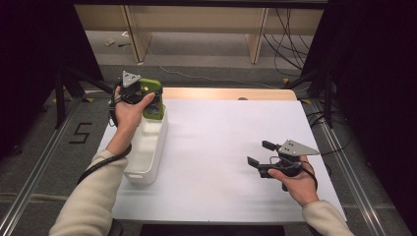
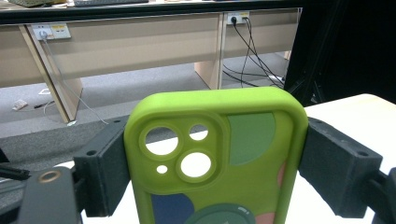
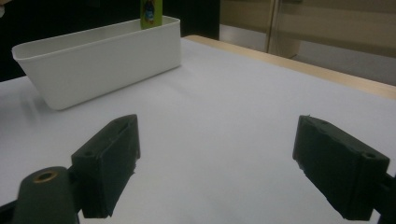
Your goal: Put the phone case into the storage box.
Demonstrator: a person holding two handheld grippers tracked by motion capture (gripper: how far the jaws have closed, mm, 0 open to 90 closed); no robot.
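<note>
A lime-green phone case (image 2: pixel 219 154) with camera cut-outs and coloured patches stands upright between the jaws of my left gripper (image 2: pixel 212 161), which press on both its long edges. From above, my left gripper (image 1: pixel 146 96) holds the case (image 1: pixel 153 104) over the far end of a long white bin (image 1: pixel 147 147) at the table's left side. My right gripper (image 1: pixel 260 153) hovers low over the right part of the white table, its jaws wide apart with nothing between them. In the right gripper view, that gripper (image 3: pixel 219 140) faces the bin (image 3: pixel 93 56), and the case (image 3: pixel 152 11) pokes up behind the bin's far rim.
The white tabletop (image 1: pixel 216 147) lies bare between the bin and my right hand. A wooden strip (image 1: pixel 231 93) runs along its far edge. Desks, wall sockets and dangling cables (image 2: pixel 247 51) stand beyond the table. Dark frame posts flank both sides.
</note>
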